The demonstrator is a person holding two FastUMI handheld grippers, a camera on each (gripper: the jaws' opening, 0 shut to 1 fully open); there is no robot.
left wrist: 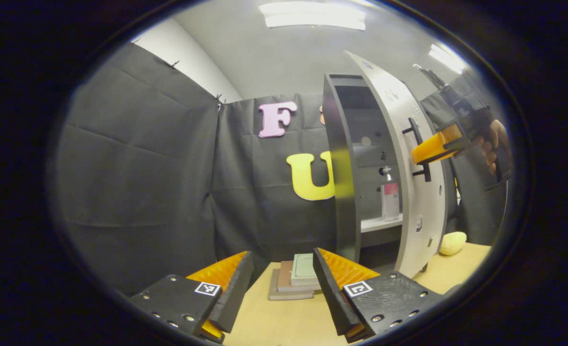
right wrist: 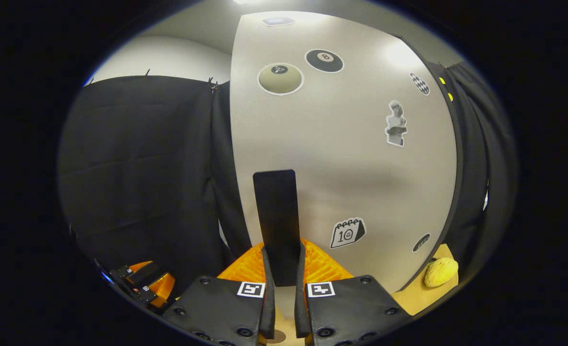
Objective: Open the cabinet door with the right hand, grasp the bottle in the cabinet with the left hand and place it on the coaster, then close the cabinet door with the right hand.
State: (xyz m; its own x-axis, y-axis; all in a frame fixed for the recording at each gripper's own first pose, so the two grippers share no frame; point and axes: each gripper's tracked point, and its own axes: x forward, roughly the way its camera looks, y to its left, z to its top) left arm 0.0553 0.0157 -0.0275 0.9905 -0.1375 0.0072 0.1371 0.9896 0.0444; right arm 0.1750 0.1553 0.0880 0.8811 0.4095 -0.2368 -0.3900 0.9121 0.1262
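In the left gripper view the left gripper (left wrist: 284, 288) hangs spread wide over the table (left wrist: 284, 327), nothing between its fingers. Beyond it a stack of books (left wrist: 296, 281) lies flat on the table, in front of the cabinet (left wrist: 341, 168). The door (left wrist: 408, 158) stands partly open, swung toward the right. Inside, the bottle (left wrist: 390, 197) stands upright on a pale shelf (left wrist: 382, 223); it has a dark pump top and a pink label whose writing is too small to read. The right gripper (left wrist: 425, 154), held by a hand (left wrist: 495, 144), is at the door's black handle (left wrist: 420, 154).

In the right gripper view the right gripper (right wrist: 284, 274) is clamped on the handle (right wrist: 276, 221), one finger on each side of the upright bar. The door (right wrist: 341, 158) carries stickers: a black ball marked 8 (right wrist: 324, 60), a pale ball (right wrist: 280, 79), a bust figure (right wrist: 395, 124), a calendar reading 10 (right wrist: 347, 233). A yellow lumpy thing (right wrist: 440, 271) lies on the table to the right of the door.
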